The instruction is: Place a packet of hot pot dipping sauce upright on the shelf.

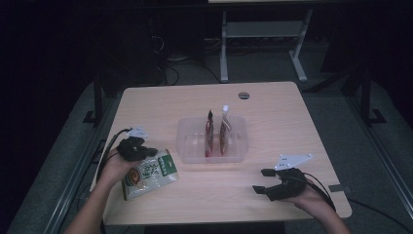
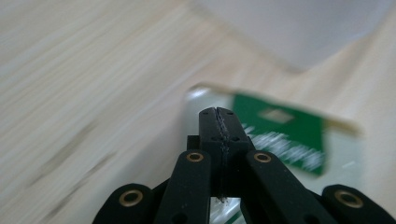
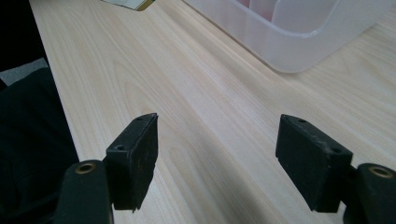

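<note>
A flat snack packet (image 1: 150, 175) with a green label and a swirl print sits at the table's left front. My left gripper (image 1: 147, 152) is shut on the packet's upper edge. In the left gripper view the jaws (image 2: 218, 113) are pressed together, with clear film between them low down and the green label (image 2: 289, 135) just beyond; the table behind is blurred. My right gripper (image 1: 260, 180) rests open at the right front, pointing left, with bare wood between its pads (image 3: 135, 154).
A clear plastic bin (image 1: 187, 146) stands mid-table and shows near the top of the right gripper view (image 3: 299, 51). Two slim pouches (image 1: 209, 132) (image 1: 225, 130) stand upright in it. The wooden table (image 1: 272, 112) has a cable hole (image 1: 244, 95) at the back.
</note>
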`<state>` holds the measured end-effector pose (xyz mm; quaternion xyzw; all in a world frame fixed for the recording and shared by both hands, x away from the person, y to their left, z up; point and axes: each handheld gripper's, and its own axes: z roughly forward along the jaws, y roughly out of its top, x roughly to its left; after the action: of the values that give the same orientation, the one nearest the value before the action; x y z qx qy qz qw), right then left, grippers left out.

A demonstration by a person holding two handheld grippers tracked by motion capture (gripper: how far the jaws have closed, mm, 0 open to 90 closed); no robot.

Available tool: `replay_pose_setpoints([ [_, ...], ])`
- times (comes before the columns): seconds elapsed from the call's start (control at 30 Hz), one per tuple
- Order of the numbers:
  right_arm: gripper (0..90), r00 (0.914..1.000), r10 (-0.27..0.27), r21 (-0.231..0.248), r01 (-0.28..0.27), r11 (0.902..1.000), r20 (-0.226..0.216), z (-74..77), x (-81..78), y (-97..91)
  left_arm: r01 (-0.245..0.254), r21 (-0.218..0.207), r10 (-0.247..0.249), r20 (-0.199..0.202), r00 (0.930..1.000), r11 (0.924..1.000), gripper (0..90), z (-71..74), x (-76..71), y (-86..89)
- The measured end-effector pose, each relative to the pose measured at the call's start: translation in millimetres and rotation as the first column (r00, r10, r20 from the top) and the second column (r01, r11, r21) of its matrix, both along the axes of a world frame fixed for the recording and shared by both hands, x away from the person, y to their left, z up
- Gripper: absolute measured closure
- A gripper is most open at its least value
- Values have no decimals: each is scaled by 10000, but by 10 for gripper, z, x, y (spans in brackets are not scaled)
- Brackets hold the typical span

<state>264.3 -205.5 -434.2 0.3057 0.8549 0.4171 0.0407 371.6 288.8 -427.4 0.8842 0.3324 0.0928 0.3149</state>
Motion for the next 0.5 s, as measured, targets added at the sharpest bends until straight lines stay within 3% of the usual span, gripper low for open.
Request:
replay_pose_setpoints([
  [0.13,293,10000,18,-23,-18,10000,-12,0,-3,12,-827,289,831,-161,9964,9962,899,-86,41,404],
  [0.2,293,10000,19,-7,-19,10000,21,2,-4,10,-839,238,847,-372,9957,9962,898,-122,21,506],
  [0.37,293,10000,10,-42,-10,10000,-51,-13,9,11,-524,-266,503,-762,9958,9983,898,-186,-64,571],
  [0.4,293,10000,32,-63,-32,10000,-57,-15,9,16,-397,-208,379,-816,9959,9990,899,-198,-79,570],
  [0.5,293,10000,52,-88,-53,9999,-26,-12,5,25,-451,-613,385,-1047,9938,9971,899,-235,-123,527],
])
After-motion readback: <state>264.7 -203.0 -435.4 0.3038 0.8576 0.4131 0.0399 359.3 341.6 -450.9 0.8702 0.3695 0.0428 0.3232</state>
